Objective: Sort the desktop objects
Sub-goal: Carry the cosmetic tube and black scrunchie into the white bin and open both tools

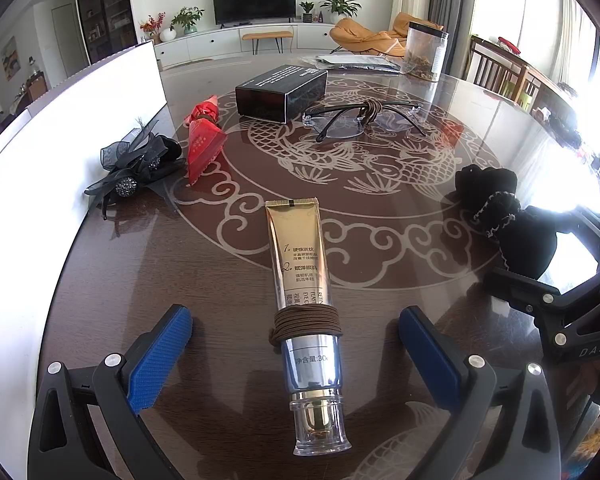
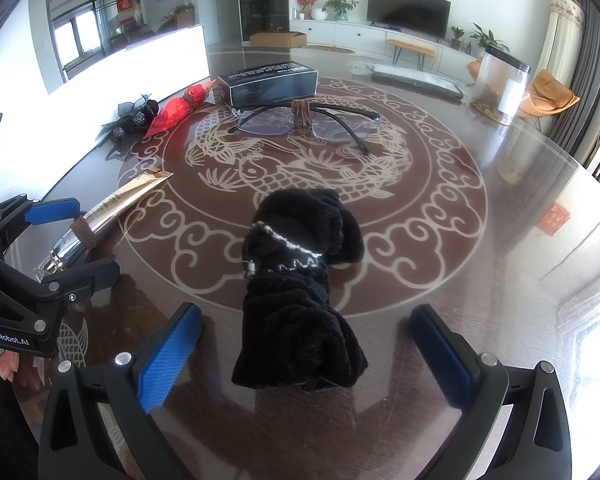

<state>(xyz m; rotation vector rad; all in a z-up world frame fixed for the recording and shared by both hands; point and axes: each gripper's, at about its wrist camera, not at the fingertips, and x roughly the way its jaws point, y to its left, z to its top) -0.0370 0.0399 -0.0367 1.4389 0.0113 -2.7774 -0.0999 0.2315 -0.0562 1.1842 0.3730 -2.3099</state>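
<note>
A gold and silver cream tube (image 1: 304, 304) with a brown hair tie (image 1: 305, 322) wound round it lies on the round table, cap end between the wide-open fingers of my left gripper (image 1: 296, 340). The tube also shows in the right wrist view (image 2: 100, 216). A rolled black cloth (image 2: 300, 292) with a black-and-white hair tie (image 2: 288, 254) round it lies between the open fingers of my right gripper (image 2: 306, 340). Neither gripper touches its object. The cloth shows at the right of the left wrist view (image 1: 504, 212).
On the dark patterned table (image 2: 440, 216) lie glasses (image 1: 364, 120) bound with a brown tie, a black box (image 1: 282, 90), a red packet (image 1: 202, 140), a black bow hair clip (image 1: 136, 168), a clear jar (image 1: 424, 50) and a white board (image 1: 80, 128) at the left edge.
</note>
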